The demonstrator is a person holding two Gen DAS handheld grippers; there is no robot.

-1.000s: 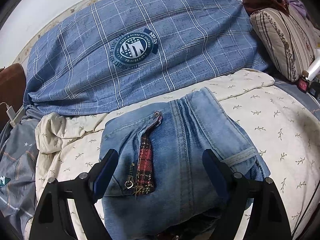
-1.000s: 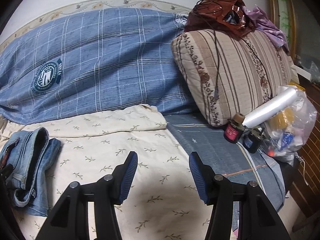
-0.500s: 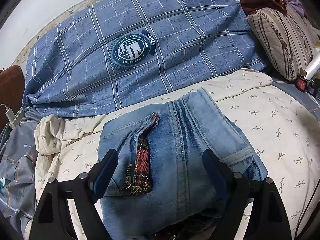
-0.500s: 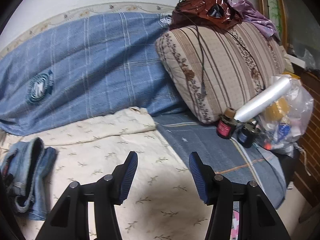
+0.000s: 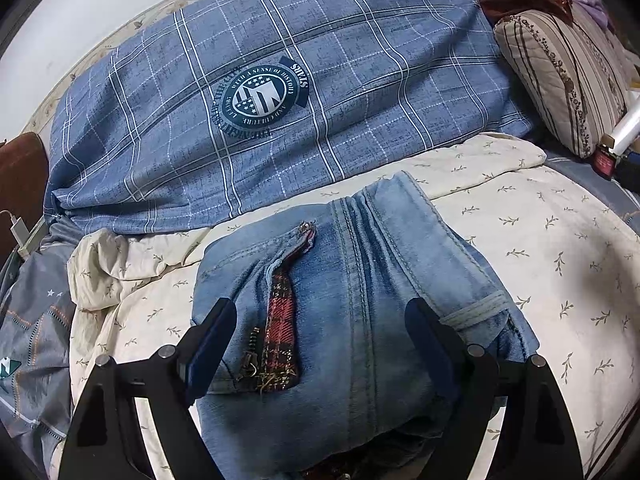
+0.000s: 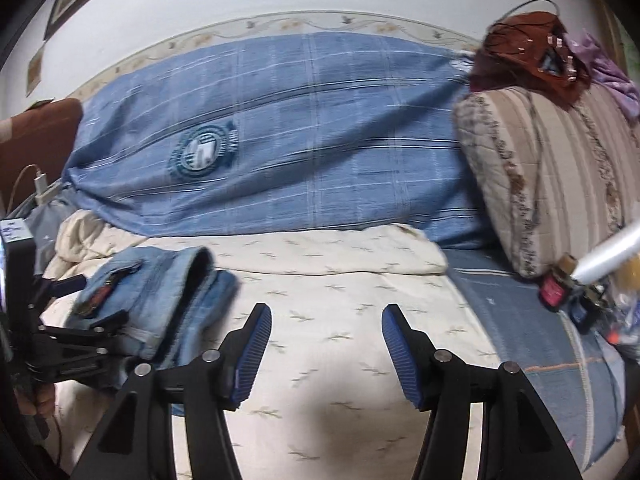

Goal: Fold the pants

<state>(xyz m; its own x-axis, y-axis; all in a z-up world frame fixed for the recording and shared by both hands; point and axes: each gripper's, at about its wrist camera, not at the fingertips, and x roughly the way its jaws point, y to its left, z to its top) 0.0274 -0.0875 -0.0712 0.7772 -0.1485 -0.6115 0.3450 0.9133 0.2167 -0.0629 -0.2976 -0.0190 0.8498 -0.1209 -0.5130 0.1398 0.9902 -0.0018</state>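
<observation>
A pair of light-blue denim pants (image 5: 360, 300), already doubled into a thick bundle with the open fly and its red plaid lining facing up, lies on a cream leaf-print quilt (image 5: 540, 248) in front of a blue checked pillow (image 5: 320, 80). The left gripper (image 5: 320, 332) hovers over the bundle with its dark pads spread wide on either side of the denim, pinching nothing. The right gripper (image 6: 326, 348) sits well off to the side above bare quilt, its ribbed blue pads apart and opening, with nothing between them; from that view the bundle (image 6: 160, 296) lies to its left, the left gripper's black frame (image 6: 60, 340) beside it. The fold looks nearly finished. To close it cleanly, the loose edge nearest the right hand likely needs tucking flush, with the stack pressed flat so the bulky waistband does not spring open.
</observation>
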